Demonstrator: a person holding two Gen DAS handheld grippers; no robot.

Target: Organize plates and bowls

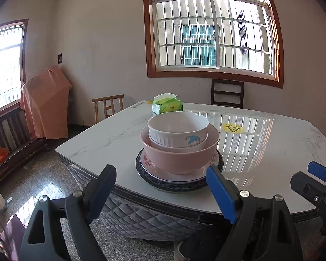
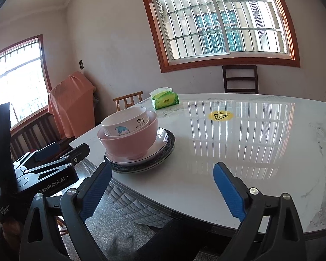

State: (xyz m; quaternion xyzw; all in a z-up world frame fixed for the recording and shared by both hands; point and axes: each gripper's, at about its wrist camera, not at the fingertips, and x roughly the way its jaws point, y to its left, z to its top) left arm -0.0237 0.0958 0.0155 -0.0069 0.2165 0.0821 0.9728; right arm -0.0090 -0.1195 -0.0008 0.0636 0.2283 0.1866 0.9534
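Note:
A stack stands near the front left corner of the marble table point(image 1: 260, 163). From the bottom up it is a dark-rimmed plate point(image 1: 145, 178), a white plate with pink flowers point(image 1: 147, 163), a pink bowl point(image 1: 180, 158) and two nested white bowls point(image 1: 176, 130) with a blue cartoon. My left gripper point(image 1: 162, 192) is open just short of the table edge, its fingers flanking the stack without touching it. My right gripper point(image 2: 162, 191) is open over bare tabletop, right of the stack point(image 2: 130, 143). Each gripper shows in the other's view: right gripper point(image 1: 310, 177), left gripper point(image 2: 65, 150).
A green tissue pack point(image 1: 167, 105) lies behind the stack and a yellow warning sticker point(image 1: 231, 128) marks the table's middle. Wooden chairs point(image 1: 227, 93) point(image 1: 107, 108) stand at the far side. An orange-covered object point(image 1: 45, 104) and a bench stand by the left wall.

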